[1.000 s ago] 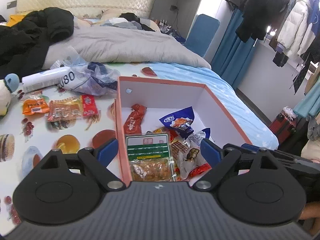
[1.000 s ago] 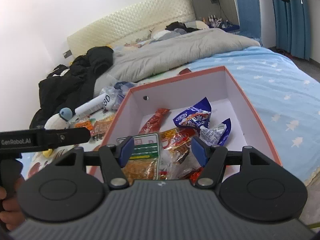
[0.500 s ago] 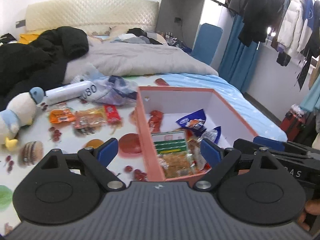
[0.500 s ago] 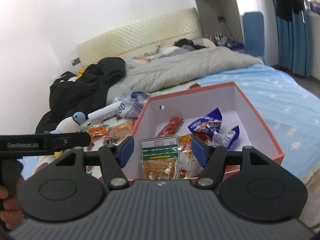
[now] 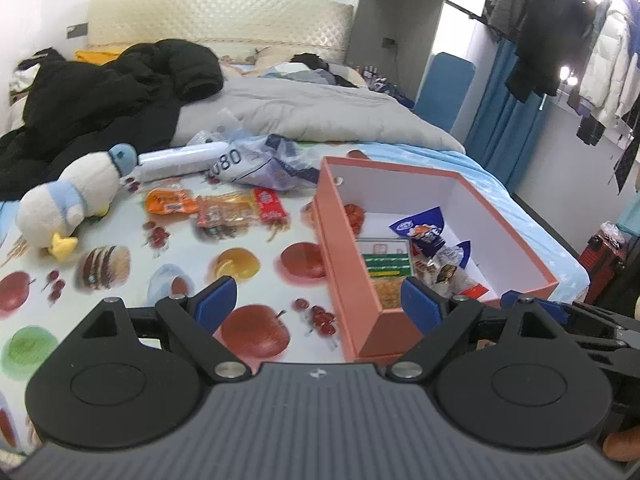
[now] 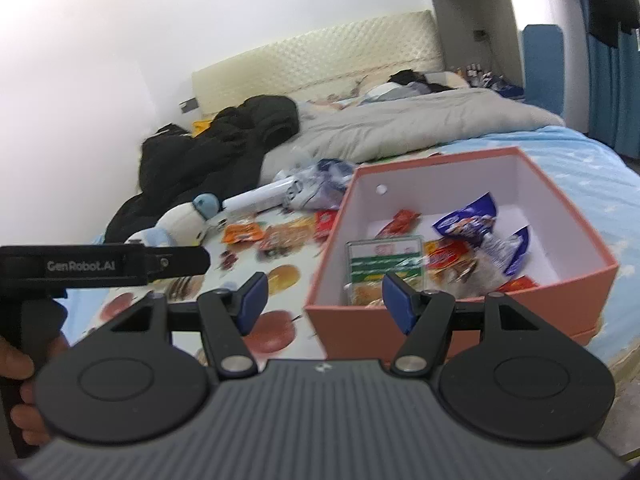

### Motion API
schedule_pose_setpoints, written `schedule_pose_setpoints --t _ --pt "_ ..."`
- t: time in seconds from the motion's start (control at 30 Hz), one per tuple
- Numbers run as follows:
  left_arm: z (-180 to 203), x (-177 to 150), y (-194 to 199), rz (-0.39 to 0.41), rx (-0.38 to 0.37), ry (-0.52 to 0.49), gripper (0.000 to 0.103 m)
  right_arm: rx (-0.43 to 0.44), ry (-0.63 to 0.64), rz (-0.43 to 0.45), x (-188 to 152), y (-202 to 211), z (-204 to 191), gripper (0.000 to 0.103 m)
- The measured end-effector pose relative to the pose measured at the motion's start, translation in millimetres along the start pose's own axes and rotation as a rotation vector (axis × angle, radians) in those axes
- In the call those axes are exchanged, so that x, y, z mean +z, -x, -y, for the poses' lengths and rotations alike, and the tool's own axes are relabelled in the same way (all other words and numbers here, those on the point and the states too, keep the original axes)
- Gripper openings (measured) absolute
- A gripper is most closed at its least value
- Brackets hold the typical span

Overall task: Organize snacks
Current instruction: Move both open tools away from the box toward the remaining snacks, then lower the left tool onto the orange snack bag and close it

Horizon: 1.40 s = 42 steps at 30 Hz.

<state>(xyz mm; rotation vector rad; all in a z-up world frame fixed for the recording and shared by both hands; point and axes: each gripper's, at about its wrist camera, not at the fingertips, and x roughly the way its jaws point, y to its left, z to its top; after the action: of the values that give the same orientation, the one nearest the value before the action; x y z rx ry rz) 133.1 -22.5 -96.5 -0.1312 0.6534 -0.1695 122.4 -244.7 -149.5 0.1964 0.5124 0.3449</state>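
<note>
Both tongs have drawn back from the salmon box (image 5: 362, 280) since a second ago, so more of the fruit-print sheet (image 5: 160, 264) shows in front of it. Left tongs (image 5: 316, 302) and right tongs (image 6: 322, 298) hang with fingers apart, holding nothing. Inside the box lie the green-labelled packet (image 5: 386, 264) and blue packet (image 5: 420, 228). On the sheet left of the box rest the orange packet (image 5: 166, 202) and red-ended packet (image 5: 240, 212), near a plush duck (image 5: 68, 204).

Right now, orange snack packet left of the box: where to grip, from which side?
Judgement: take the orange snack packet by its near long edge, coming down from above with the open left gripper. It lies flat on the printed cloth, beside the clear-wrapped snack; the plush duck crowds its left, so avoid that side.
</note>
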Motion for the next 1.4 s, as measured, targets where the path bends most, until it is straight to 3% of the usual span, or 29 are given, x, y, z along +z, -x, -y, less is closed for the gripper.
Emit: schedule_pose_setpoints --t 0.47,0.77,1.03,1.4 --pt "-59 -32 -7 -0.021 0.116 0.106 0.092 0.086 0.014 -0.058 -9 -23 -39 0.066" --pt "-108 -44 -16 0.007 0.184 0.244 0.091 0.153 0.110 -0.120 -12 -61 -72 0.065" --pt "-158 -34 -53 0.042 0.205 0.320 0.091 0.167 0.155 -0.122 -5 -122 -96 0.065" --pt "-221 18 -154 0.049 0.132 0.387 0.091 0.030 0.143 -0.121 11 -253 -99 0.065"
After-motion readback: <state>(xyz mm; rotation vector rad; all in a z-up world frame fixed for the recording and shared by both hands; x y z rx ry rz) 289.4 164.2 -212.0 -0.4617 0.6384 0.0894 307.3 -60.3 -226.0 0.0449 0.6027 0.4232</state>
